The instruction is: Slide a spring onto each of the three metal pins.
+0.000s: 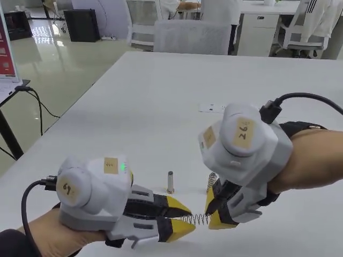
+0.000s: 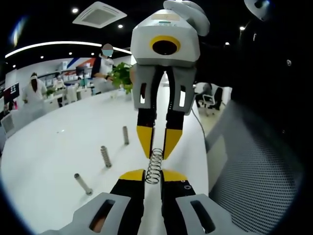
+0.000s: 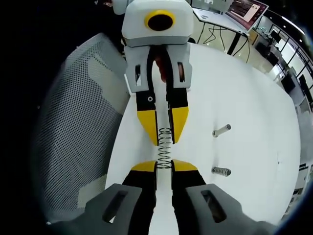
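spring (image 1: 199, 218): ends inside jaws | sprung pin (image 1: 211, 181): base hidden (behind right gripper (image 1: 211, 215))

A spring (image 1: 199, 218) between left tongs (image 1: 186, 218) and right tongs (image 1: 210, 213); bare pin (image 1: 170, 182) left of spring-covered pin (image 1: 211, 181), just behind, on table (image 1: 161, 107).

Left tool (image 1: 186, 217) faces right tool (image 1: 211, 213), both clamped.

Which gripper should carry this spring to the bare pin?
Probably right. The right gripper angles down from above while the left gripper lies low along the table, so the spring both hold could tip upright over the bare pin.
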### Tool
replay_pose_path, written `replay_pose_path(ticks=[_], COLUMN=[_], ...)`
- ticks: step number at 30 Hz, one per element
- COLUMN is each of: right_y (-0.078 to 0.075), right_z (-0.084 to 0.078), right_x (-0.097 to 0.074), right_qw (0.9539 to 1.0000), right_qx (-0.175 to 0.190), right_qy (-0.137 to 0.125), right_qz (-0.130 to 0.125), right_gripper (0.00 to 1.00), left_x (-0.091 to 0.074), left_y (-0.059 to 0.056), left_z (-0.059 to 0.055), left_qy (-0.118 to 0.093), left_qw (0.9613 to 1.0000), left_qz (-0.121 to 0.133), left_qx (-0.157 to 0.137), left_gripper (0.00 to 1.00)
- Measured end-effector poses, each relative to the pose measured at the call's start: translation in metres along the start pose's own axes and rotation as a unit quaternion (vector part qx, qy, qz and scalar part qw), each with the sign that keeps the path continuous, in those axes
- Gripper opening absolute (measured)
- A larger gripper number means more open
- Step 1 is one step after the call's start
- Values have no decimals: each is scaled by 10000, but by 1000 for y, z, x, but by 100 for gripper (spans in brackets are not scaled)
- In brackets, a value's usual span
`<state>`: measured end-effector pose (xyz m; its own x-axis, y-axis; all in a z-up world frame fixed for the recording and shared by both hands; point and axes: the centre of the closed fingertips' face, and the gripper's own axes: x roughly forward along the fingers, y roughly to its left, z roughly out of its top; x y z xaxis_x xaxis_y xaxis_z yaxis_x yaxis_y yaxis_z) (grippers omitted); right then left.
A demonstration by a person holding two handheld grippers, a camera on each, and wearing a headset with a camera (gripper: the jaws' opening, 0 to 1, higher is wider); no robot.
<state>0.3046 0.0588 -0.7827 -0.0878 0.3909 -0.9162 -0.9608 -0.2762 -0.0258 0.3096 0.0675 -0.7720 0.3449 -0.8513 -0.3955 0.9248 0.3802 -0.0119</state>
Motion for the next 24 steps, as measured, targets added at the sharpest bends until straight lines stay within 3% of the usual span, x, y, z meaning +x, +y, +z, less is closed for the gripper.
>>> replay_pose_path(ticks=[24], right_y=[-1], right_z=[10], right_x=[-9], right_qw=[9999], right_qx=[-104], right_qy=[-35], right_qz=[-117], right_gripper=[7], left_x=[1], left_y=[-2], left_z=[-4], left_qy=[122], left_qw=[9999], left_qz=[-14], left_qx=[62], left_gripper=[3])
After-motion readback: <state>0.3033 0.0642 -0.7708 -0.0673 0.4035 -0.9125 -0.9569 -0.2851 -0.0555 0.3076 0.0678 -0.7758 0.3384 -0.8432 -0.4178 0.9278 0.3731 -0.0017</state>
